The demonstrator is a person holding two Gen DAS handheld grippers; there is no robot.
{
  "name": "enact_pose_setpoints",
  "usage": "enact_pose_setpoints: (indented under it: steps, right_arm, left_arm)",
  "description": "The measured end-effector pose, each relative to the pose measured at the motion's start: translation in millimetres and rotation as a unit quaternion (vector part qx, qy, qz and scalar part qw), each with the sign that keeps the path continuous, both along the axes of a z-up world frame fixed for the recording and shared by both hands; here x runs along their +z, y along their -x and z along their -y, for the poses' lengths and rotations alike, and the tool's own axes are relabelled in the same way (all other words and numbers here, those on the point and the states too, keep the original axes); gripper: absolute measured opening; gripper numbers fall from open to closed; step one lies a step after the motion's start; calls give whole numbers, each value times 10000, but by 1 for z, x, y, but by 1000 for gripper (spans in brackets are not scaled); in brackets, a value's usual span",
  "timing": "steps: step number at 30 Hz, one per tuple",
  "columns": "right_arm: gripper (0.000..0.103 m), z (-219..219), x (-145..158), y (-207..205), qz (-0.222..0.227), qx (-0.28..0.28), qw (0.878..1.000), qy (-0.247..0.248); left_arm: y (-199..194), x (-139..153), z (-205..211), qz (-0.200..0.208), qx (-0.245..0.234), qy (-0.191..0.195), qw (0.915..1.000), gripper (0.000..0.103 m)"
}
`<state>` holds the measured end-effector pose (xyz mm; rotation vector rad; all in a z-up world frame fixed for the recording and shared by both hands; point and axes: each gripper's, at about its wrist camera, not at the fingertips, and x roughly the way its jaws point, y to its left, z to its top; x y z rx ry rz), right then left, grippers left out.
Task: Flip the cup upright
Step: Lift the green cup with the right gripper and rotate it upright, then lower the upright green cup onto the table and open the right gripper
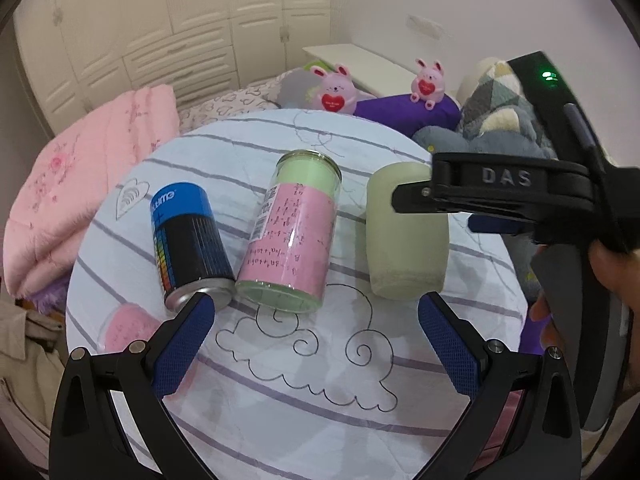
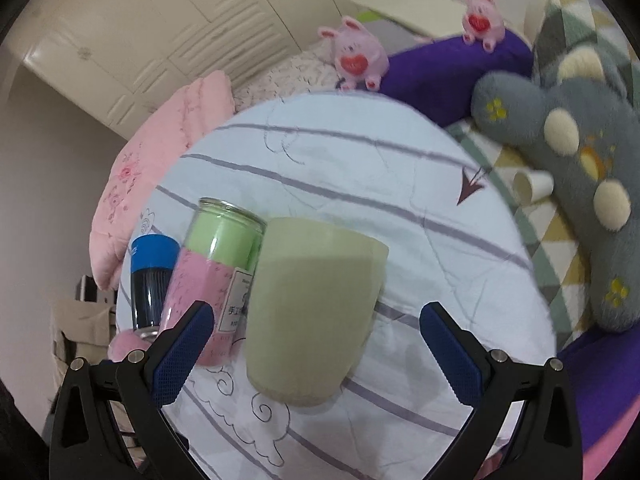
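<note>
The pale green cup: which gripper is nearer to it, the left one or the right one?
Right. The right gripper is open with the pale green cup between its fingers. The left gripper is open too, short of the cup and facing the jar.

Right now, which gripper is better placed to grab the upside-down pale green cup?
Right. The right gripper hangs open, with the pale green frosted cup centred between its fingers. The left gripper is open too, but faces the pink-labelled glass jar instead.
</note>
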<state>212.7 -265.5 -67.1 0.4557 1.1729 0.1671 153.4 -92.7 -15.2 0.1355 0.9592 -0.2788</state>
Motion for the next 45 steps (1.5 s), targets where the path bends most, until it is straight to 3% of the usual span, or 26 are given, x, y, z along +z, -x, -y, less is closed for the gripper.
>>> enact_pose_setpoints:
  steps: [9,13,15,21,29,37,45]
  right_arm:
    - [102,5,-32,-17,-363,-57,9965,-751]
    - [83,1,-39,-21,-337,139,9961,-802]
    - [83,0,-38,-20,-215,226,9964,-790]
    - [83,-15,-11,-9,805,668,9944,-125]
    - [80,-42,8,29,2375,1288,9567,1078]
    - [80,-51,5,46,2738,1683,9354,1472]
    - [81,-66,7,45,2781,1876,9272,1668]
  left_arm:
    - [-20,-11,8,-138,-111,-119,9998,103]
    - [-23,-13,8,-165,-89,-107,9998,103]
    - [-24,-14,6,-187,-68,-69,9998,103]
    - [-22,-17,2,-202,21,-54,9998,103]
    - [-13,-21,-9,-211,129,-127,9996,103]
    - [1,-17,-16,-26,211,-408,9989,103]
    - [6,-15,-23,-23,316,-390,9987,103]
